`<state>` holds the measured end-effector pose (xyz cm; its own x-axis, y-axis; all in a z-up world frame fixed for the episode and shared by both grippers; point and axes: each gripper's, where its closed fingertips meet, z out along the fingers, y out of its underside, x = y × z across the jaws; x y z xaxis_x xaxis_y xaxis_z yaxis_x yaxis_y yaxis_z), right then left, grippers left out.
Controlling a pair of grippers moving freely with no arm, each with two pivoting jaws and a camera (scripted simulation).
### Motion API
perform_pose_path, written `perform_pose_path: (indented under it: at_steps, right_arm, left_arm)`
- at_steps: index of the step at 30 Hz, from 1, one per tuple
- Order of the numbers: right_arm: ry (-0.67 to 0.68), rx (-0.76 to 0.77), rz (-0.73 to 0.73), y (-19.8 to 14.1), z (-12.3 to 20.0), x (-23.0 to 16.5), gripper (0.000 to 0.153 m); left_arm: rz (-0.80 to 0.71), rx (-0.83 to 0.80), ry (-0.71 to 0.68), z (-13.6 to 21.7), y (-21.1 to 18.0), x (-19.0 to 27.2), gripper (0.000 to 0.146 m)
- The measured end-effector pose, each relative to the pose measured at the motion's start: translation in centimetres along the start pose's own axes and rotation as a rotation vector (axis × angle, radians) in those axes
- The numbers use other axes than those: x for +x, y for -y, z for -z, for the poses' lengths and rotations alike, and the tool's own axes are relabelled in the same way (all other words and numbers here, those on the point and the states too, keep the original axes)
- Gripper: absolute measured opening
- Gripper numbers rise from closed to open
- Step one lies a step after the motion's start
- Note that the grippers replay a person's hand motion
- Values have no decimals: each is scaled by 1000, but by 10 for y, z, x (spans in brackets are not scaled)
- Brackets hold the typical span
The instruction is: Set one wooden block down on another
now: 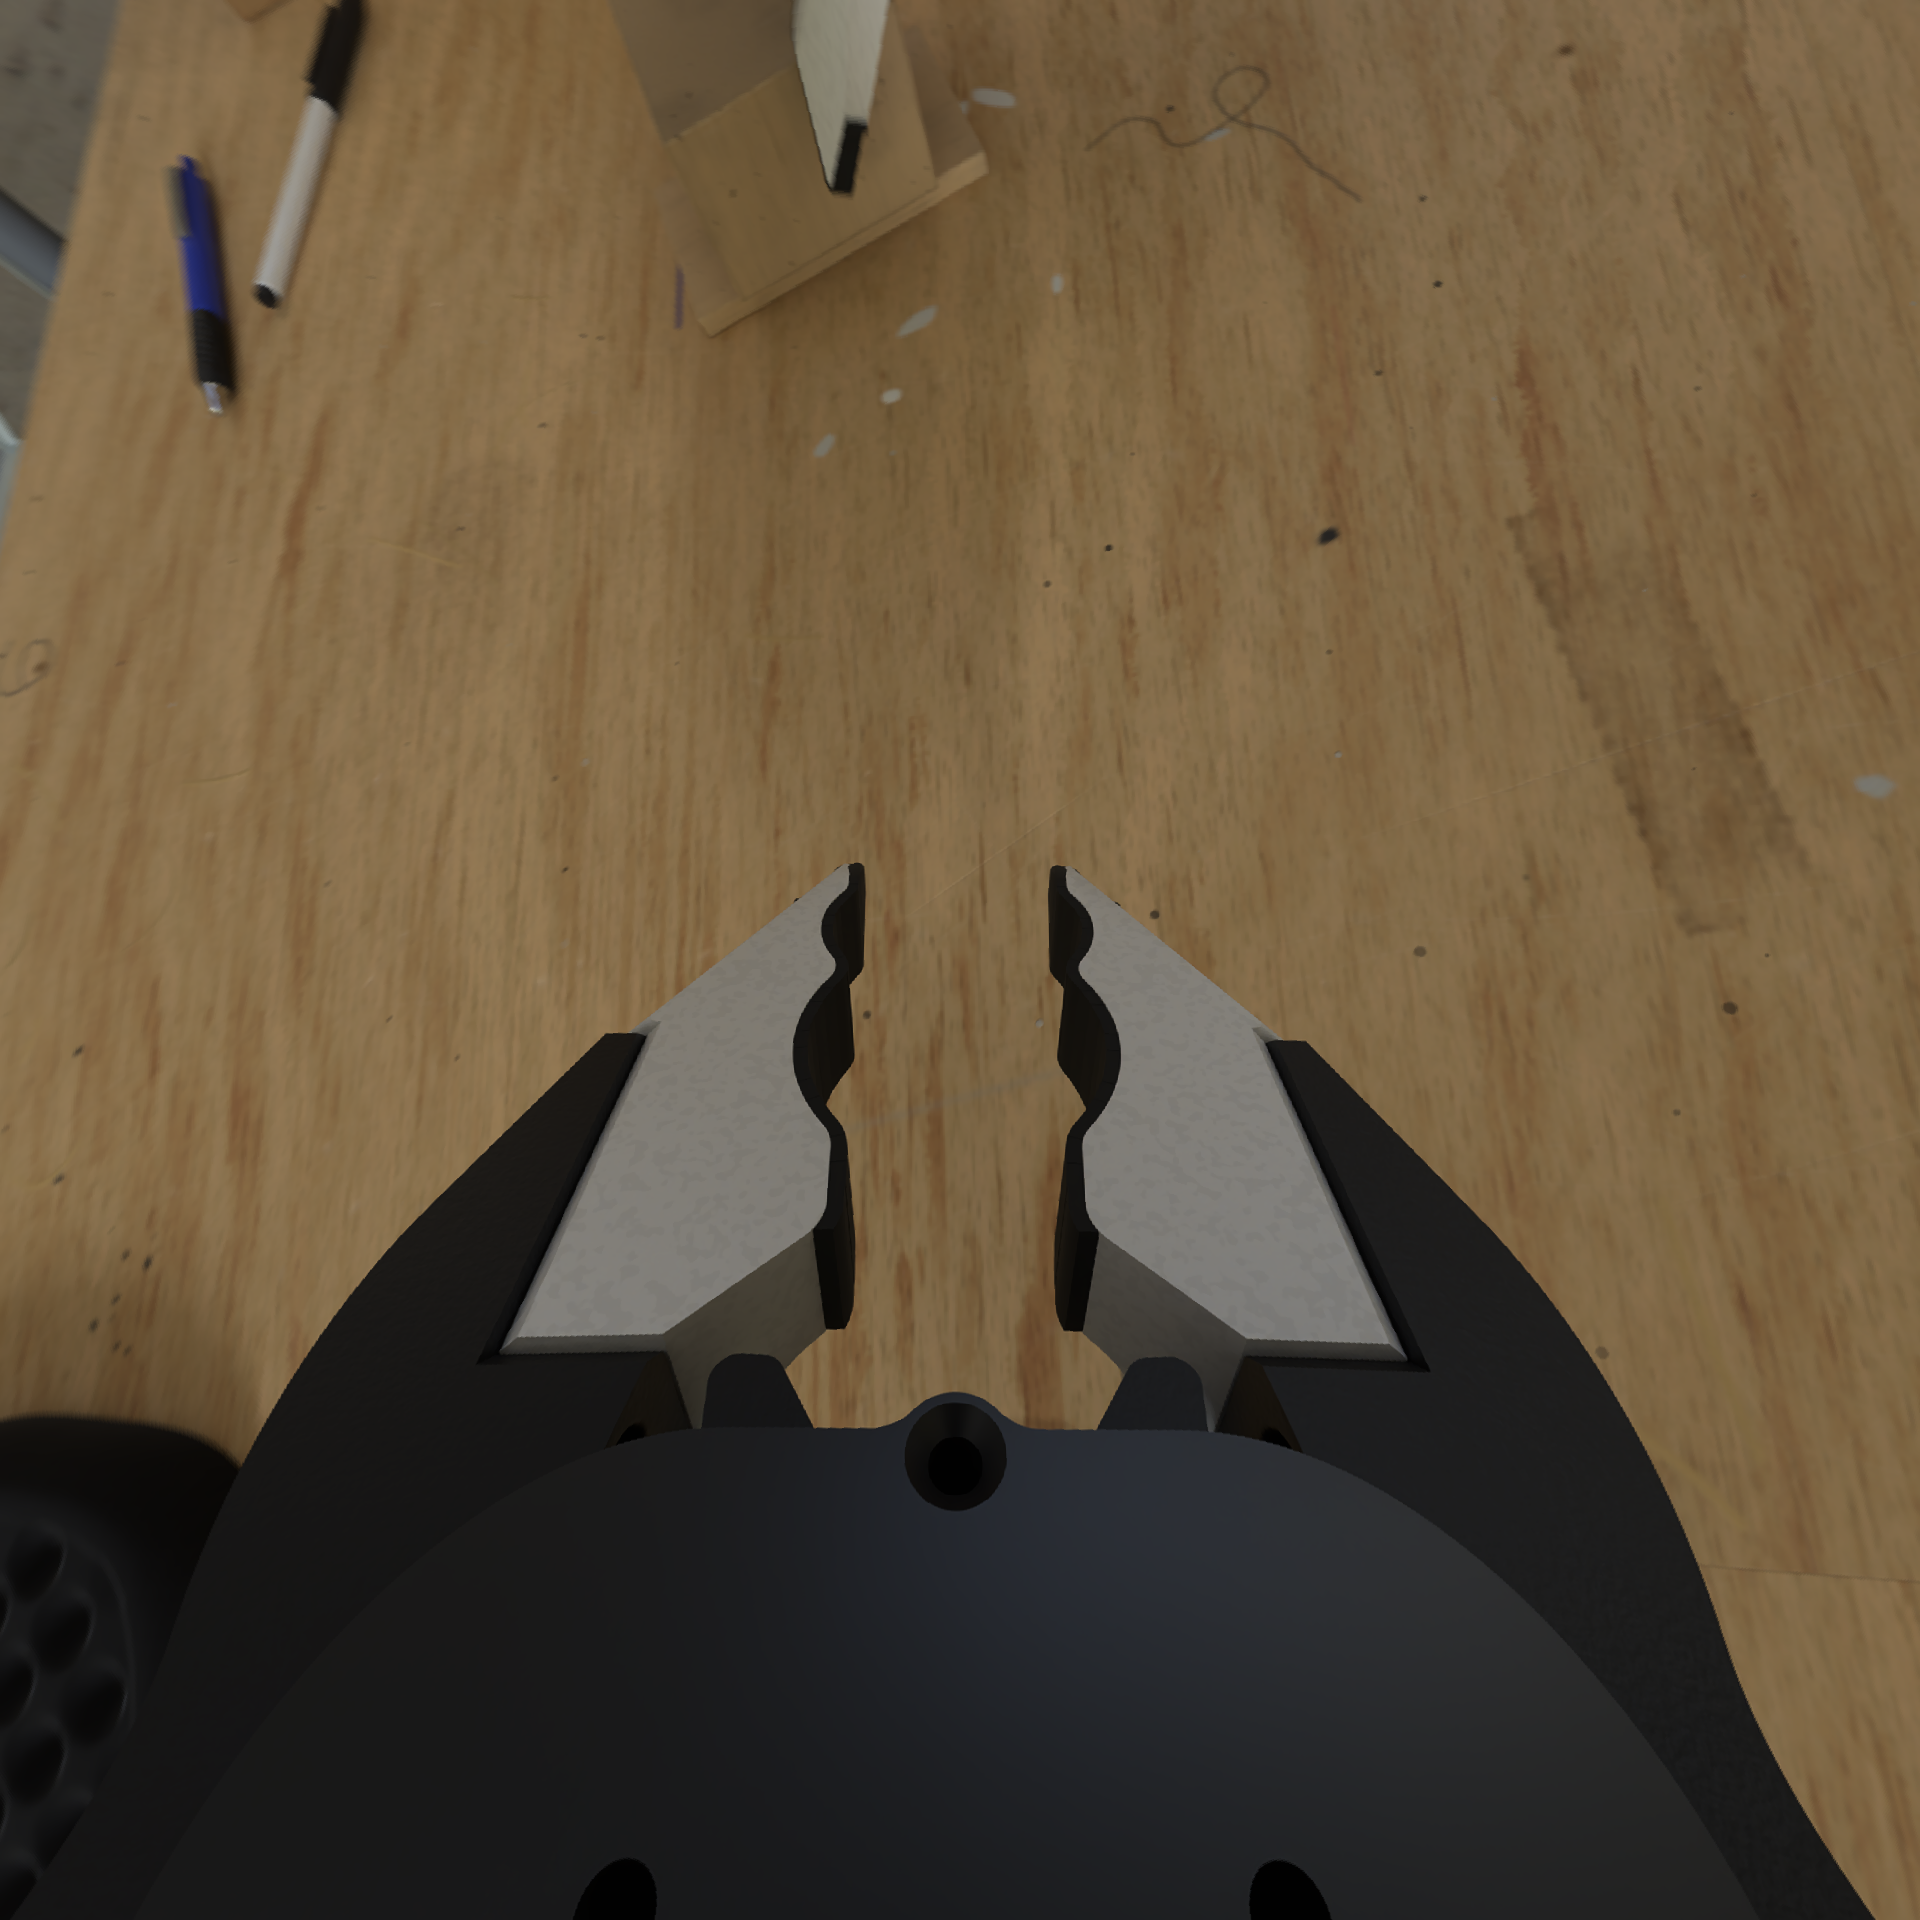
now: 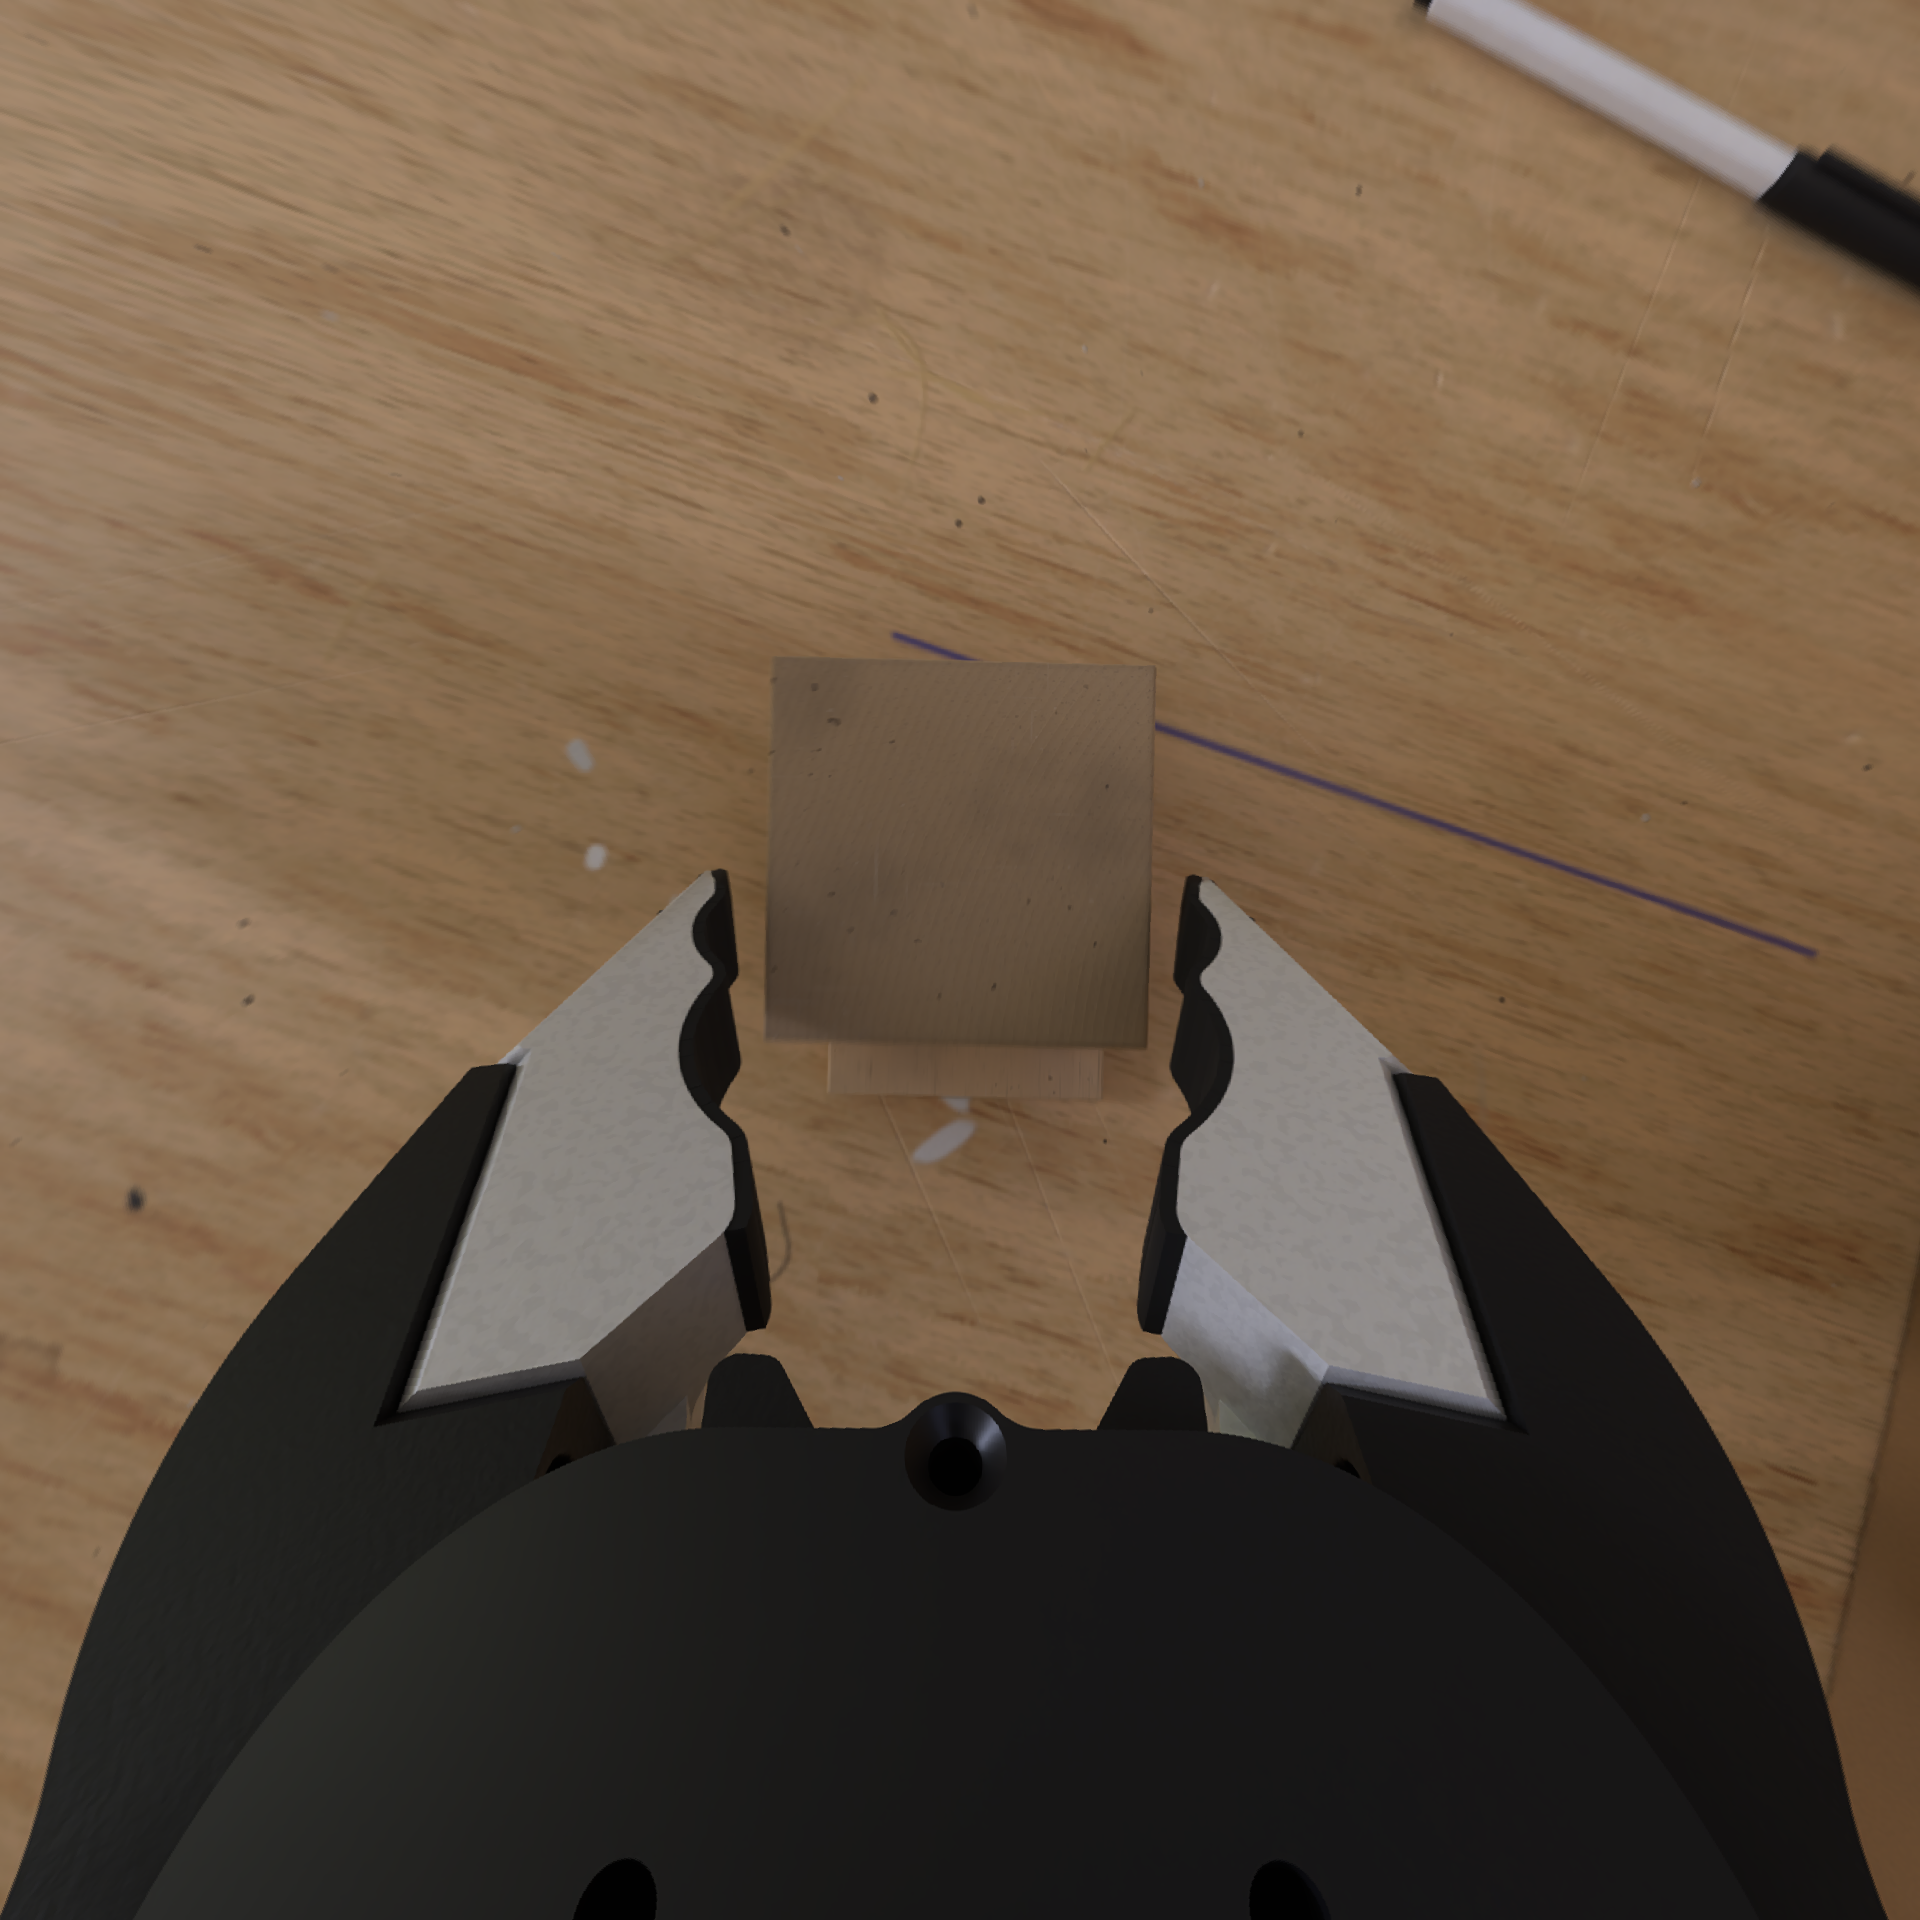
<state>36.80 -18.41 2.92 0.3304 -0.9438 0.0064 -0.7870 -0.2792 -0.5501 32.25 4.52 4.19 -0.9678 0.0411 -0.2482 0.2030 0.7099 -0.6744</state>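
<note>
The right gripper [image 2: 956, 883] is hovering directly over a square, shadowed tan wooden block [image 2: 960, 850], jaws spread wider than the block and touching neither side. This upper block is sitting on a paler wooden block [image 2: 963, 1070], whose edge is peeking out at its 6 o'clock side. A white marker with a black cap [image 2: 1673, 114] is lying toward 1 o'clock on the scuffed wooden tabletop [image 2: 416, 416].

The left gripper [image 1: 956, 873] is hanging over bare tabletop, jaws parted and holding nothing. At 11 o'clock a blue pen [image 1: 200, 281] is lying beside the marker.
</note>
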Motion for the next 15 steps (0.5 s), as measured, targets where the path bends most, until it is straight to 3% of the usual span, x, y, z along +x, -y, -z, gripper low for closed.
perform_pose_path:
  at_steps: [5, 8, 11, 15]
  right_arm:
    - [93, 161, 118, 4, 46, -20, 90]
    - [346, 170, 266, -22, 67, -61, 80]
    - [470, 172, 315, -44, 64, -88, 78]
    - [540, 221, 285, -43, 52, -106, 65]
  left_arm:
    - [-7, -37, -87, -20, 4, 7, 40]
    - [-11, -43, -113, -29, 3, 8, 38]
    - [21, -30, -150, -34, 2, 9, 35]
    - [98, 28, -216, -35, 4, 13, 16]
